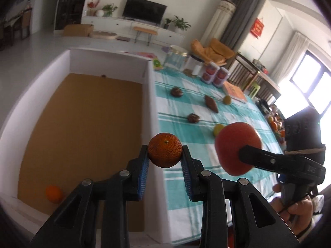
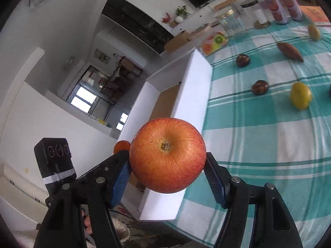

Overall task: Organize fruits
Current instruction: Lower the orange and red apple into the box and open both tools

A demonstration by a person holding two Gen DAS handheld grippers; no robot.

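Observation:
My left gripper (image 1: 165,155) is shut on a small orange tangerine (image 1: 165,149) and holds it above the right wall of a white box (image 1: 149,95) with a brown cardboard floor. One orange (image 1: 53,193) lies in the box's near left corner. My right gripper (image 2: 167,161) is shut on a red apple (image 2: 167,155), held above the box's near end (image 2: 196,95). The apple also shows in the left wrist view (image 1: 235,144), to the right of the tangerine. The tangerine peeks out behind the apple in the right wrist view (image 2: 121,146).
On the teal checked tablecloth (image 1: 206,140) lie two dark round fruits (image 1: 193,117), (image 1: 176,92), a brown oblong fruit (image 1: 211,103) and two yellow-green fruits (image 1: 218,128), (image 1: 227,99). Jars, a glass container and an orange book (image 1: 234,92) stand at the far end.

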